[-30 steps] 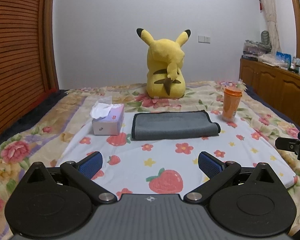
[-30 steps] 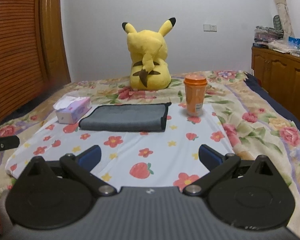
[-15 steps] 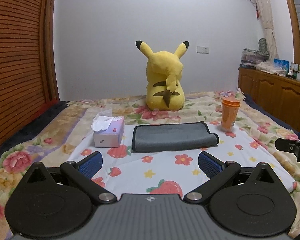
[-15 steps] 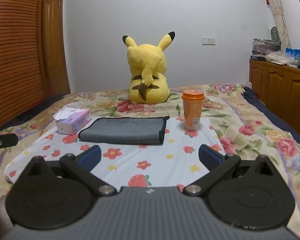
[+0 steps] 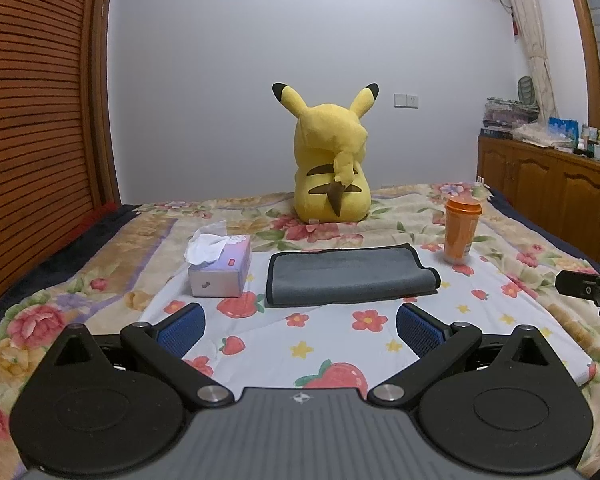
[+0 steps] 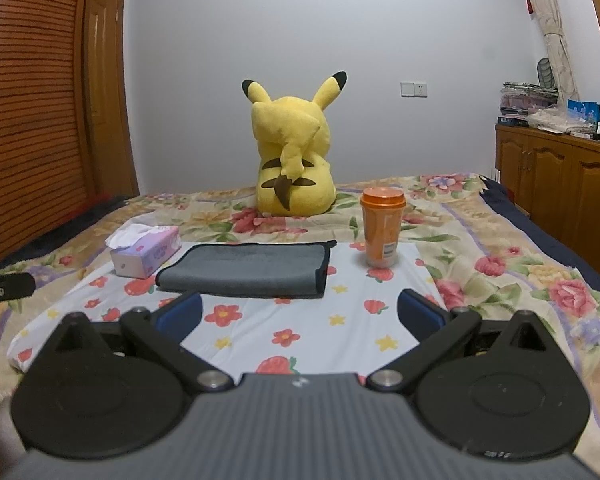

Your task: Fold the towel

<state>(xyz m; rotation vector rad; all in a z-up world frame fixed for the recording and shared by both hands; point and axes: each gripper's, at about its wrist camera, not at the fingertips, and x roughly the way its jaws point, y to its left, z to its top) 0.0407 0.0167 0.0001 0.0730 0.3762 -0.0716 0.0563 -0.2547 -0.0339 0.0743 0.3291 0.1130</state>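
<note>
A grey towel [image 5: 350,276] with a dark edge lies folded flat on a white strawberry-print cloth [image 5: 340,352] on the bed; it also shows in the right wrist view [image 6: 246,270]. My left gripper [image 5: 300,326] is open and empty, held above the cloth in front of the towel, apart from it. My right gripper [image 6: 298,314] is open and empty, also in front of the towel. The right gripper's tip shows at the right edge of the left wrist view [image 5: 588,286]. The left gripper's tip shows at the left edge of the right wrist view [image 6: 4,286].
A tissue box [image 5: 220,268] stands left of the towel. An orange lidded cup [image 5: 460,230] stands to its right. A yellow plush toy [image 5: 332,160] sits behind. A wooden cabinet [image 5: 556,184] lines the right wall, a slatted wooden wall [image 5: 32,120] the left.
Both views have tilted up and drawn back a little, so the towel sits lower in frame. Both grippers stay open and empty.
</note>
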